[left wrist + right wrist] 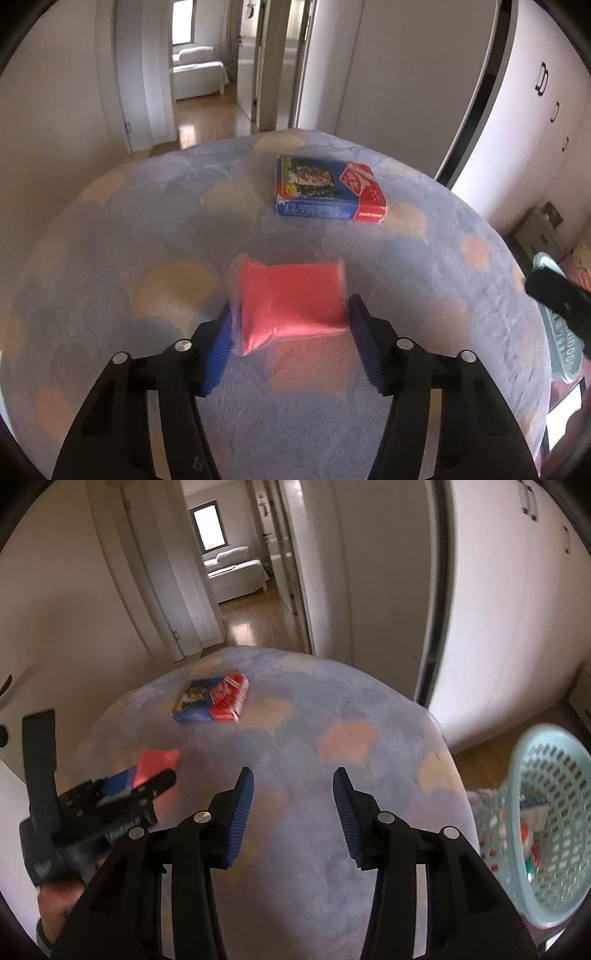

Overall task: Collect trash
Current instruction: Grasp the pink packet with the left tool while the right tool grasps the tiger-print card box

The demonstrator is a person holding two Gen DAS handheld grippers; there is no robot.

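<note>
A pink-red soft packet (291,299) lies on the bedspread (147,229). My left gripper (290,314) is shut on it, a blue pad pressed against each side. The right wrist view shows that gripper (147,779) at the left, with the packet (159,762) at its tips. A blue and red cardboard box (328,192) lies flat farther back on the bed, and it also shows in the right wrist view (212,699). My right gripper (293,808) hangs open over the bedspread (332,867) with nothing between its fingers.
A pale teal openwork basket (546,812) sits off the bed's right side with some wrappers inside; its rim (561,343) also shows in the left wrist view. Beyond the bed are white wardrobe doors (517,609) and an open doorway (207,92) onto wooden floor.
</note>
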